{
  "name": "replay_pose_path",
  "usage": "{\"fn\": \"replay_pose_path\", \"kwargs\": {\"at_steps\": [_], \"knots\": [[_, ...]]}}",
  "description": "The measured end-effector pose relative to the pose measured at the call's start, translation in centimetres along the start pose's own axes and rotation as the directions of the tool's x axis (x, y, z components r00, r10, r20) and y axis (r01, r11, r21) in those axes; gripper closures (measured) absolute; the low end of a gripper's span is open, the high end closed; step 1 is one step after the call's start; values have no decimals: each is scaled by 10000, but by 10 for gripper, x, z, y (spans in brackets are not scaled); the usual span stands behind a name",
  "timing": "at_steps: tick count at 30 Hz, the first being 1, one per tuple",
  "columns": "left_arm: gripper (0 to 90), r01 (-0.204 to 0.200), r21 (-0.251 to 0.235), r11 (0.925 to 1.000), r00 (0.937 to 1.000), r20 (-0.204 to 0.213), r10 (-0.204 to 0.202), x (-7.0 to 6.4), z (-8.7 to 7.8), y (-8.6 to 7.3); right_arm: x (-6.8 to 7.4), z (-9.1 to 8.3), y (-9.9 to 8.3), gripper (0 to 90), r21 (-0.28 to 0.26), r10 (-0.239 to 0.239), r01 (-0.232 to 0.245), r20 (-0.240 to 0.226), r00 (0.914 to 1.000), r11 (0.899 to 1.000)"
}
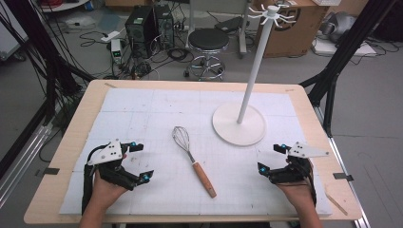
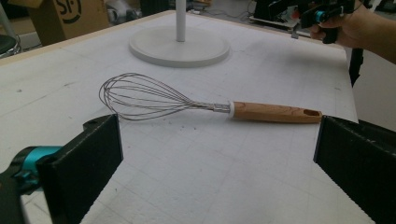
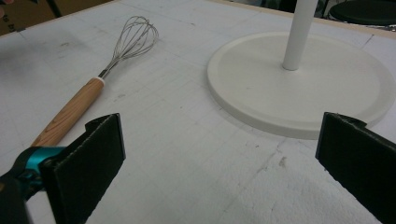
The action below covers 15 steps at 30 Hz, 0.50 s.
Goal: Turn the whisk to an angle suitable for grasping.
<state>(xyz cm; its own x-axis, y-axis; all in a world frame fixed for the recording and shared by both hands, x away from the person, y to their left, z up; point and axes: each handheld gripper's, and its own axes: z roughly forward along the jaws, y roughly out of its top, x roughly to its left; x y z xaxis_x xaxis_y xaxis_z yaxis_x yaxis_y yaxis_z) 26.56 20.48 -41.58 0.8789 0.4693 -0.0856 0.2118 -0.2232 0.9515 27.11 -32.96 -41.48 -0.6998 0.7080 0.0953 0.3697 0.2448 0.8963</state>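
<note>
Currently the desk (image 1: 66, 142) carries a white gridded mat (image 1: 142, 109), and on its far right part stands a white hanging stand (image 1: 238, 124): a round flat base with a thin upright pole that ends in a ring of small hooks (image 1: 272, 13) at the top. The stand's base sits just to the right of and beyond the whisk (image 1: 192, 160), apart from it. Nothing lies between either gripper and the whisk; the mat around it is bare.

The whisk lies flat near the middle of the mat, between the two grippers and well apart from both. Its wire balloon points to the far side, its handle slants toward the near right. The wires are thin bright metal, joined by a short white collar to a light brown wooden handle with visible grain and a slot near its end.

Left gripper (image 1: 138, 161) rests at near left, fingers spread wide, gripping nothing. Right gripper (image 1: 271, 158) rests at near right, fingers likewise spread wide and empty.
</note>
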Motion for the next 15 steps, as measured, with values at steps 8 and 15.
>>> {"fn": "replay_pose_path", "kwargs": {"at_steps": [8, 15], "knots": [[19, 15, 2, 10000, 10000, 23, -15, 1, 0, 0, 0, -1, -1, 3, 12, 0, -1, 151, 9999, 10000], [19, -9, 12, 10000, 10000, 36, 9, 0, 0, 0, 0, 1, -1, 3, 79, -33, 31, 268, 9996, 10000]]}}
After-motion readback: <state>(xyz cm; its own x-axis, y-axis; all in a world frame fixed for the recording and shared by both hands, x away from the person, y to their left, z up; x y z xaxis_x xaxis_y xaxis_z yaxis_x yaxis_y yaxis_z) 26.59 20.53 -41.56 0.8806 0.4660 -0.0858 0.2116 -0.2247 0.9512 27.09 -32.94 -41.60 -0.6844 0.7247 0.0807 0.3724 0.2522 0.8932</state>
